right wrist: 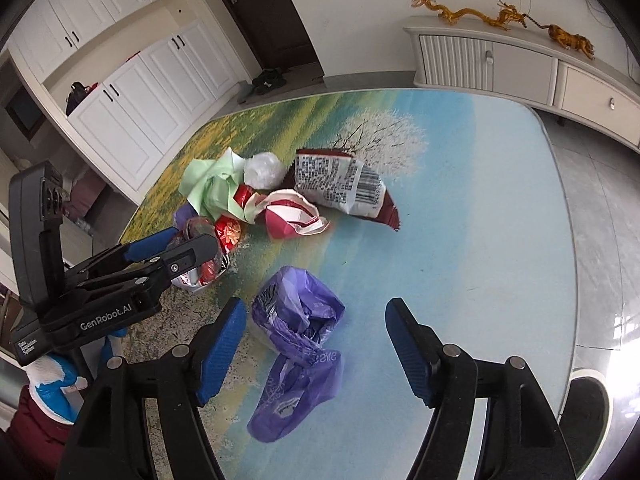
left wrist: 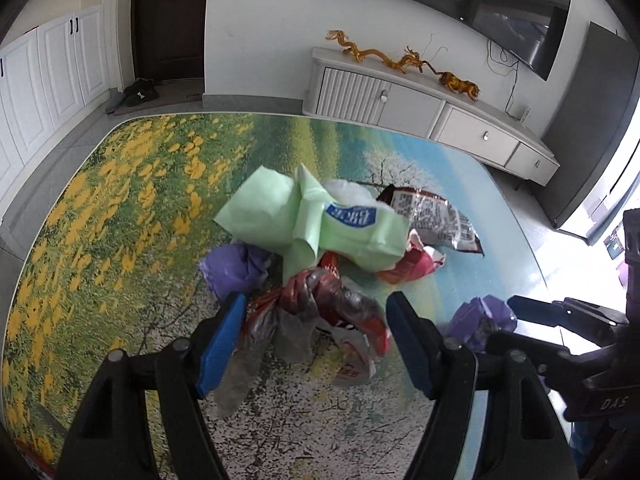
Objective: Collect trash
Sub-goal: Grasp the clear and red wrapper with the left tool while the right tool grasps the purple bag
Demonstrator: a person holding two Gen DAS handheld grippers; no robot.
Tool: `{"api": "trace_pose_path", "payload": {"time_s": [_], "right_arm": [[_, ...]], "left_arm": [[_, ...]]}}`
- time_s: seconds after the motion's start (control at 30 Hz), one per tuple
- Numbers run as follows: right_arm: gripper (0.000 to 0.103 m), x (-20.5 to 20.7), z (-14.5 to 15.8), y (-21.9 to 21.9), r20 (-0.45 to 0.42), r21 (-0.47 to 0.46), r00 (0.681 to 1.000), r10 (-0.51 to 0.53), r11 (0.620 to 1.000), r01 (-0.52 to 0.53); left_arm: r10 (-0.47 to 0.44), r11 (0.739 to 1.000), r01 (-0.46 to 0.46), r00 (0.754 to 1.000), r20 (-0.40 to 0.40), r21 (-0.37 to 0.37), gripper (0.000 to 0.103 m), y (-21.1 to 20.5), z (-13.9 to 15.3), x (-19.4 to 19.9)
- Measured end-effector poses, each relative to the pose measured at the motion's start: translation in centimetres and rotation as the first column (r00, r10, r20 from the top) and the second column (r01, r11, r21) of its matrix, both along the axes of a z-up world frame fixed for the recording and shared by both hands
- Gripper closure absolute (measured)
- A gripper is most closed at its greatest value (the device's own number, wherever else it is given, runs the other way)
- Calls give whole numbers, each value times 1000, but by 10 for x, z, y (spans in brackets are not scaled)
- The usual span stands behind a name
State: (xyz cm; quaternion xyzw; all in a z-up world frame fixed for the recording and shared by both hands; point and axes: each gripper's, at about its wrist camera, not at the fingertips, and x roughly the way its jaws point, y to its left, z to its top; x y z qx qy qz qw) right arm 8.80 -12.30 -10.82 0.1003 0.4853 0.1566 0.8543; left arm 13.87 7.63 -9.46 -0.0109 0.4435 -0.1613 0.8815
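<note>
A pile of trash lies on the landscape-print table (left wrist: 100, 200). My left gripper (left wrist: 316, 340) is open, its jaws on either side of a crumpled clear and red plastic wrapper (left wrist: 320, 312). Behind it lie a green packet (left wrist: 320, 232), a purple bag (left wrist: 236, 268), a red-white carton (left wrist: 416, 264) and a dark snack bag (left wrist: 436, 216). My right gripper (right wrist: 316, 340) is open over a second purple plastic bag (right wrist: 296, 344), which lies between its jaws. The left gripper (right wrist: 168, 248) shows in the right view at the wrapper (right wrist: 216, 256).
A white TV cabinet (left wrist: 420, 112) with gold ornaments stands beyond the table, under a wall TV (left wrist: 480, 8). White cupboards (right wrist: 132, 92) and a dark door (left wrist: 168, 20) are at the left. The table's right edge (right wrist: 572, 280) drops to a grey tiled floor.
</note>
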Motion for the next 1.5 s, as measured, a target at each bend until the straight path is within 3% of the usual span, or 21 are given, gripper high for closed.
{"api": "trace_pose_path", "payload": {"time_s": [0.1, 0.17, 0.33, 0.6, 1.5], "right_arm": [[33, 2, -6, 3, -9, 0, 1000, 13, 1000, -13], [33, 3, -9, 4, -12, 6, 1000, 27, 1000, -27], [54, 1, -11, 6, -8, 22, 998, 58, 998, -58], [63, -13, -4, -2, 24, 40, 999, 43, 998, -44], [64, -85, 71, -32, 206, 68, 976, -63, 996, 50]], "left_arm": [[-4, 1000, 4, 1000, -3, -4, 34, -1, -4, -1], [-6, 1000, 6, 1000, -10, -12, 41, -2, -7, -1], [-11, 999, 10, 999, -32, -37, 57, -2, -12, -4], [-28, 997, 27, 999, -28, -68, 74, -1, -6, -17], [-40, 991, 54, 993, 115, -123, 88, 13, 60, -85]]}}
